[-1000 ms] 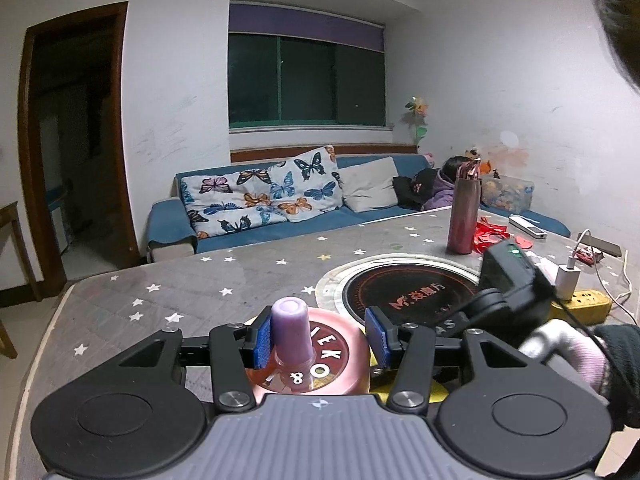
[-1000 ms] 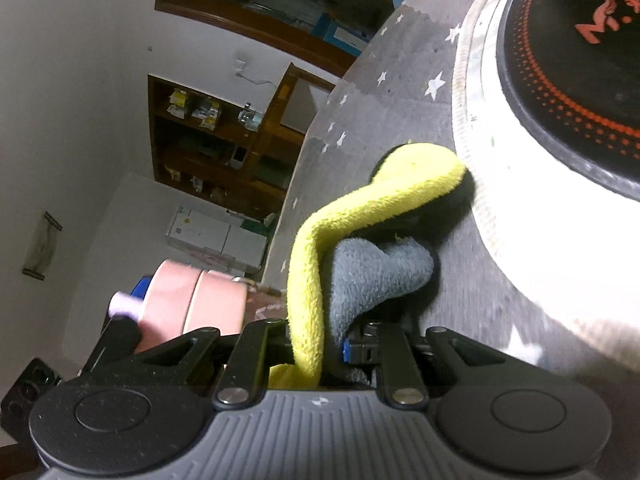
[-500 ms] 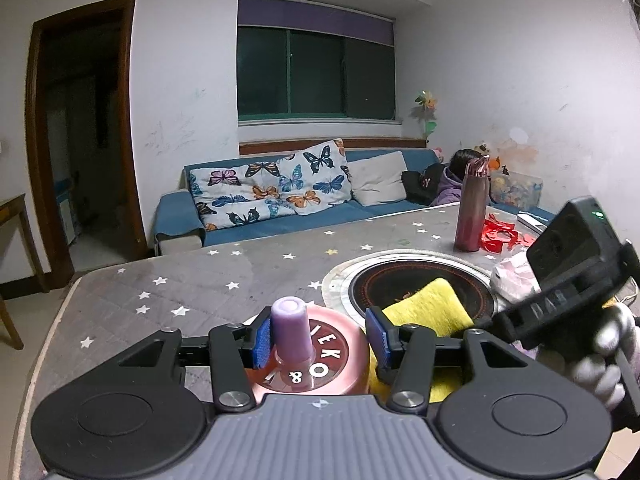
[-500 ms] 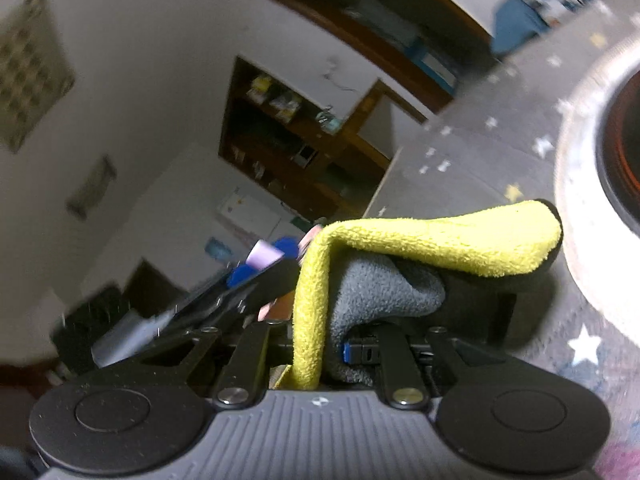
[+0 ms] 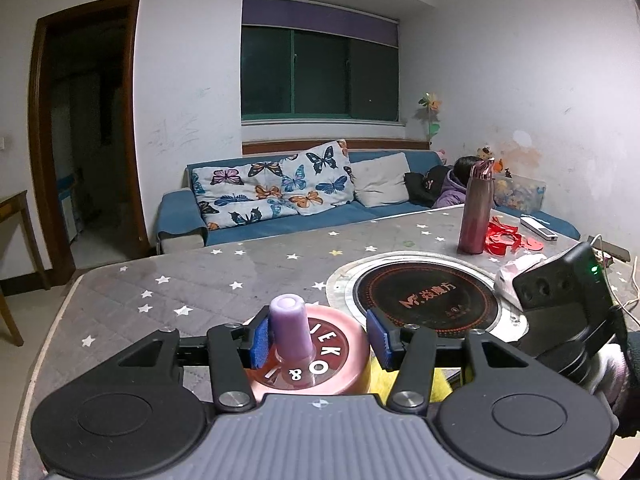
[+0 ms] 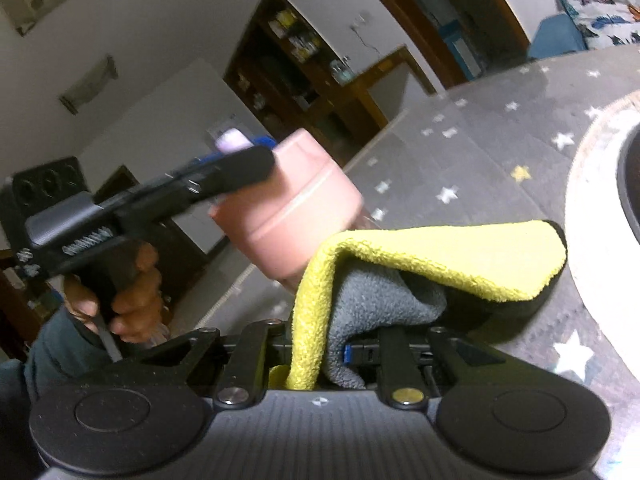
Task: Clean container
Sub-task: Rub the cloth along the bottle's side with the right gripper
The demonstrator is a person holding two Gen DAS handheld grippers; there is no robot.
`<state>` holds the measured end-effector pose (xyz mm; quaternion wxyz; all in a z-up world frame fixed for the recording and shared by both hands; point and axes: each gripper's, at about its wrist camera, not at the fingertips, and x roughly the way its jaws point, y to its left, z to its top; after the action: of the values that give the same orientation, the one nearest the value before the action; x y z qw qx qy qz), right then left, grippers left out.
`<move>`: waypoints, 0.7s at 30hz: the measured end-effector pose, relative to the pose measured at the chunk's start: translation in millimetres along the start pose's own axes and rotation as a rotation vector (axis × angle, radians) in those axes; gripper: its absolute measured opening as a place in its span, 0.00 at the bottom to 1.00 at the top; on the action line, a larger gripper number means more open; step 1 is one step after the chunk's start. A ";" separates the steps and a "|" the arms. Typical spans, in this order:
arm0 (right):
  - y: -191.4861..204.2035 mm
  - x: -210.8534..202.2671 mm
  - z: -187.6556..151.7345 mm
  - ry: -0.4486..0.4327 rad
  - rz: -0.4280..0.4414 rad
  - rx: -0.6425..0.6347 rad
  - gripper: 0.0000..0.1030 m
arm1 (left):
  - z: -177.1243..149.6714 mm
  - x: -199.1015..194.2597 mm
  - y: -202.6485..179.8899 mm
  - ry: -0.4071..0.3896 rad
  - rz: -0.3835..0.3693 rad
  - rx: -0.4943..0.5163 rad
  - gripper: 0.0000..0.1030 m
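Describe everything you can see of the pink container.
The container is pink and round, plastic by the look, with a seam around its side and a dark red lid disc printed with white letters. A lilac spout stands up from the lid. It sits between the fingers of the left tool, held above the star-patterned table. In the right wrist view the yellow and grey cloth, clamped in the right tool, is against its lower side.
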<state>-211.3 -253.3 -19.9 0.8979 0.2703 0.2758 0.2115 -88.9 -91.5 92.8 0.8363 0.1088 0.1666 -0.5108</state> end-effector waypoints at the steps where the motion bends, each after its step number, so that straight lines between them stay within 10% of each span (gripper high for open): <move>1: -0.7 0.1 -0.9 0.005 -0.009 0.003 0.16 | 0.2 0.4 -0.7 0.001 -0.001 0.003 0.52; 9: 5.5 3.2 -2.5 0.038 -0.114 -0.017 0.17 | 2.6 3.9 -3.1 0.011 0.006 0.010 0.54; 21: 62.3 -4.6 7.0 -0.012 0.046 -0.207 0.17 | 2.9 3.1 -2.7 0.021 0.013 0.013 0.54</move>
<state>-224.9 -210.7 24.3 0.9175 0.1838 0.2409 0.2576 -89.5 -96.3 94.2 0.8371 0.1205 0.1715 -0.5054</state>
